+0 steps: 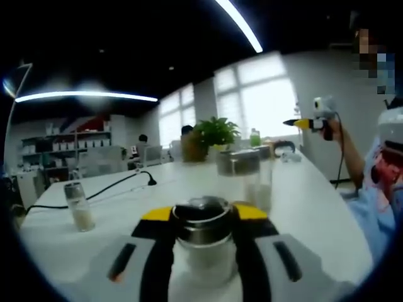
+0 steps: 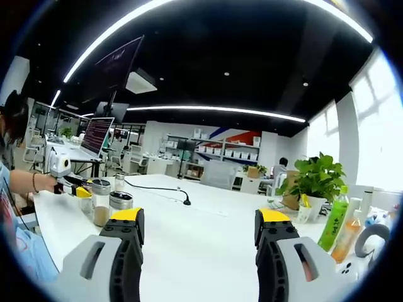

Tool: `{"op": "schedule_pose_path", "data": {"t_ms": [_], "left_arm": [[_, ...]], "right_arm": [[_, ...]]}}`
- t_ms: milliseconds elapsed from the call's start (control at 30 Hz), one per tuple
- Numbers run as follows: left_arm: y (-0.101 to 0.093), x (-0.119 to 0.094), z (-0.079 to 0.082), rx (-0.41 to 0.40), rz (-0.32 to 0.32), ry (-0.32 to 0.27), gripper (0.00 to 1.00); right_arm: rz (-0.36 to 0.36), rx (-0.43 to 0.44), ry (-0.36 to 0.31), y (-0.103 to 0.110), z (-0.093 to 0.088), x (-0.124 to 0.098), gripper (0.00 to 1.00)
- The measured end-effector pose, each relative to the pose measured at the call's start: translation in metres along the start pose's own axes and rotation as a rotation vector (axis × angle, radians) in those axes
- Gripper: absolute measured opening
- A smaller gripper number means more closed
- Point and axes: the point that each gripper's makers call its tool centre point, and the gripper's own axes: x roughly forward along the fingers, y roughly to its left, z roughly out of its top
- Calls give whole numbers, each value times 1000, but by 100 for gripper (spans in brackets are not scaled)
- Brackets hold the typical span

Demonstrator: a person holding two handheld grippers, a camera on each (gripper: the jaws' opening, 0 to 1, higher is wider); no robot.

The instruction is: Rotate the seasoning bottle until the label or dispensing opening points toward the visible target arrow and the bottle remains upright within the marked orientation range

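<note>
In the left gripper view, a small shaker (image 1: 79,206) with pale powder stands upright on the white worktop (image 1: 126,251), well to the left of the bottle and apart from everything else. A black cable (image 1: 94,194) runs past it toward the far edge. The left tool (image 1: 203,226) has its two yellow-tipped jaws pinching the bottle (image 1: 203,242), one jaw on each side just under its dark metal cap; the bottle stands upright on the worktop, glass body below the jaws, pale contents inside. Just behind the bottle and a little to its right stands a jar (image 1: 242,173) with a metal lid, close enough to block a straight path beyond. Farther behind the bottle sits a plant (image 1: 214,133), with a green drink bottle (image 1: 254,137) beside it. To the bottle's far right, raised well above the worktop, a hand grips the right tool (image 1: 296,123), seen from the side.

In the right gripper view, the left tool (image 2: 80,190) shows at far left, touching a group of shakers and jars (image 2: 107,201). The right tool (image 2: 199,229) has its jaws spread wide with nothing between them, over bare worktop. The plant (image 2: 318,178) stands to the right.
</note>
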Motion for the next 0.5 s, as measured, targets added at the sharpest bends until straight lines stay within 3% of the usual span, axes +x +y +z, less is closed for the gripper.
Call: {"op": "schedule_pose_path", "data": {"t_ms": [267,367,500], "left_arm": [[-3,0,0,6,-57,-19,37],[-5,0,0,8,-95,-15,37],[-6,1,0,10,-117,-9,37]], "right_arm": [[5,7,8,1,-3,1,73],[56,44,-17,12,1,0,73],[65,33,-12,18,3,0,73]]}}
